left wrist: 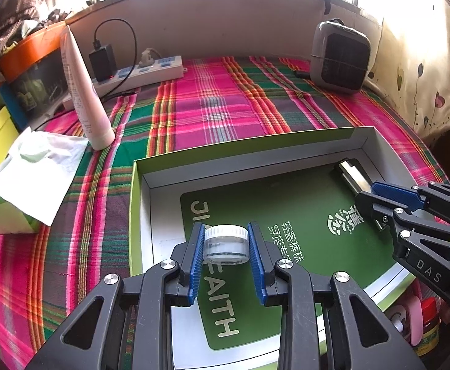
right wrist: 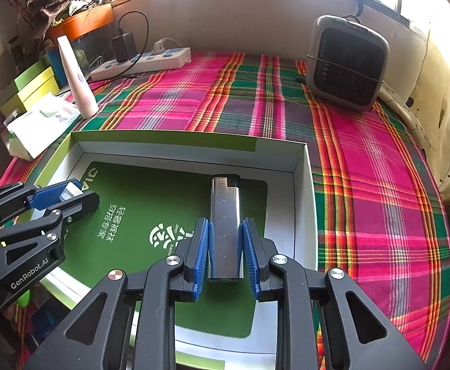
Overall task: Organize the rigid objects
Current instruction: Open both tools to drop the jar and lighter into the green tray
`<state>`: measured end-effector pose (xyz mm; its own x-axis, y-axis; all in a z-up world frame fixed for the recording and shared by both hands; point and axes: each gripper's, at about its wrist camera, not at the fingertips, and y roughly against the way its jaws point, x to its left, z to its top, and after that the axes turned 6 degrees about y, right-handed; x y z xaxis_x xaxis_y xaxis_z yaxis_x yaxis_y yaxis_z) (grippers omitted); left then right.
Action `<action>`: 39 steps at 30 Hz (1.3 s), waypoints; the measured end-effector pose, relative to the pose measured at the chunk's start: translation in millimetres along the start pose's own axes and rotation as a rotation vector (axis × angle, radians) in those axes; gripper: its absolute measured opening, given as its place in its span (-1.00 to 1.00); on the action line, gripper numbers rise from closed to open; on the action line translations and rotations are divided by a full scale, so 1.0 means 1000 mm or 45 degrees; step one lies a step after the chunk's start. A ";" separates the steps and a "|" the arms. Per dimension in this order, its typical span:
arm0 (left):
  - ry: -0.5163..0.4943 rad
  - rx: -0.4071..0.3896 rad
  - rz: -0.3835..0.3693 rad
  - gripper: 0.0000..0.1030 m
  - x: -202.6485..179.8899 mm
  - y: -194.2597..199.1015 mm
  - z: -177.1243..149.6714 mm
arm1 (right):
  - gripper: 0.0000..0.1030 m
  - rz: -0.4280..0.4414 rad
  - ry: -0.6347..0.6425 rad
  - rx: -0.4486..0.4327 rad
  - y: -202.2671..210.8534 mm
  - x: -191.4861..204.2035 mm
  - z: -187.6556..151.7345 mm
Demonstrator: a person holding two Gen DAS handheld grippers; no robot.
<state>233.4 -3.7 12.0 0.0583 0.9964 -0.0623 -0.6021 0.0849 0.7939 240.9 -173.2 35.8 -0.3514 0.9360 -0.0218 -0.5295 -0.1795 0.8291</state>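
The left gripper [left wrist: 225, 243] clamps a small clear round plastic jar [left wrist: 225, 244]; the right gripper [right wrist: 225, 246] clamps a silver metal lighter [right wrist: 225, 215], both over the green-lined shallow cardboard box [left wrist: 286, 154]; a grey fan heater [left wrist: 342, 57] stands at one o'clock

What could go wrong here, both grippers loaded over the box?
1. The jar is round and pinched only at its sides, so it could roll away once released.
2. The lighter is gripped near one end; it might swing or slip.
3. Both grippers share the box, so they could collide.
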 end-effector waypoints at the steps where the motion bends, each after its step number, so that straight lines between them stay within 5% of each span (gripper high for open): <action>1: 0.001 0.000 0.000 -0.48 0.000 0.000 -0.001 | -0.53 0.001 -0.002 0.001 0.000 0.000 0.000; 24: 0.024 -0.084 0.011 -0.25 0.000 0.046 -0.017 | -0.13 0.026 -0.067 -0.107 0.036 0.003 -0.011; 39: 0.038 -0.144 0.016 -0.25 0.001 0.081 -0.042 | -0.08 0.035 -0.103 -0.165 0.067 0.010 -0.036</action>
<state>151.1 5.0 50.6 0.0277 0.9970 -0.0721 -0.6888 0.0713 0.7215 173.9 -186.3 71.6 -0.3063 0.9506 0.0497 -0.6177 -0.2382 0.7495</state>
